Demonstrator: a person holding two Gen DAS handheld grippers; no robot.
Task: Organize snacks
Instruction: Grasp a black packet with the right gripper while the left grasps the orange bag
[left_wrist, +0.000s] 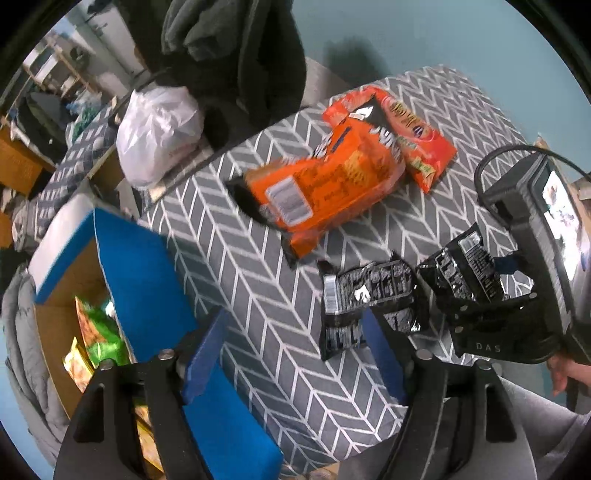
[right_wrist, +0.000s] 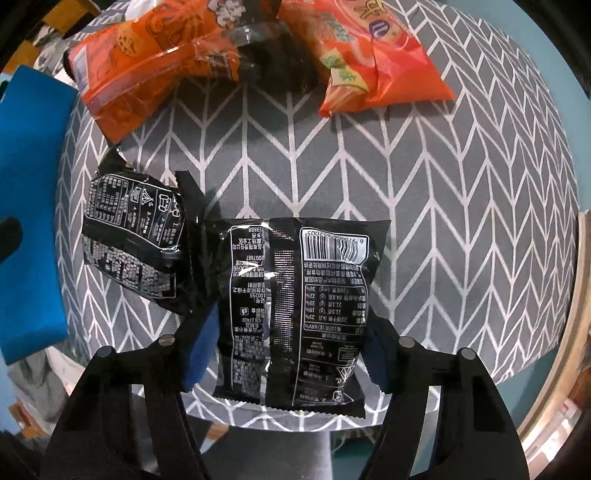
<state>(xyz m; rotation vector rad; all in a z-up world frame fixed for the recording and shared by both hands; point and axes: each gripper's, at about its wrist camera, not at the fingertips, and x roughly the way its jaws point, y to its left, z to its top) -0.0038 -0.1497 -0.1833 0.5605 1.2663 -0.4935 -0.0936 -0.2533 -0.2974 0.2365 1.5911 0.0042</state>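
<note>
Four packets lie on the chevron cloth (right_wrist: 461, 206) — two orange bags (right_wrist: 147, 62) at the far side, two black ones nearer. In the blue-flapped box (left_wrist: 122, 266) to the left some green snack bags (left_wrist: 101, 332) already sit, so by my judgement the sorting is partly done. The right gripper (right_wrist: 291, 343) straddles one black packet (right_wrist: 299, 302), jaws partly drawn in but not clearly pinching it. The left gripper (left_wrist: 295, 350) hangs spread and empty beside the other black packet (left_wrist: 365, 299).
</note>
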